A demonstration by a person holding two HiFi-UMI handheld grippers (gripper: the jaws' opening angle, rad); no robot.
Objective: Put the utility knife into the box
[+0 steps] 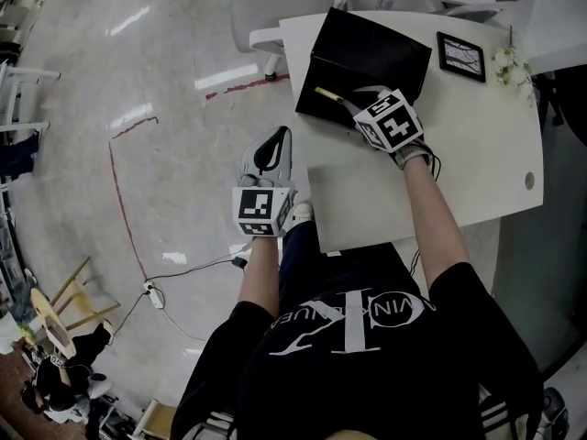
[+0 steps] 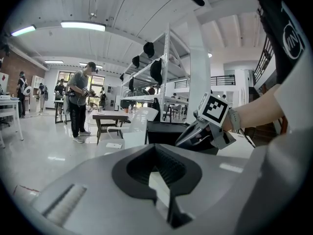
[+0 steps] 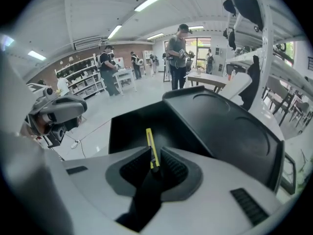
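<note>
**Knife held over the open box, ready to be let go**

The right gripper (image 1: 356, 102) pinches the utility knife (image 1: 327, 93) by its rear end. The yellow body sticks straight out ahead of the jaws, so its long axis runs along the gripper's own line. In the right gripper view the blade end points into the dark hollow of the box (image 1: 341, 82), whose raised lid (image 1: 376, 44) stands on the far side. Whether the tip touches the bottom cannot be told. The move ahead seems to call only for lowering a little and parting the jaws, since the knife already lies over the opening with nothing between it and the hollow.

The left gripper (image 1: 272, 145) hangs off the near-left edge of the white table (image 1: 477, 154), above the floor and well apart from the box. Its jaws are drawn nearly together on nothing. A small picture frame (image 1: 460, 56) and a sprig of flowers (image 1: 510, 63) sit to the right of the box, clear of the path.
</note>
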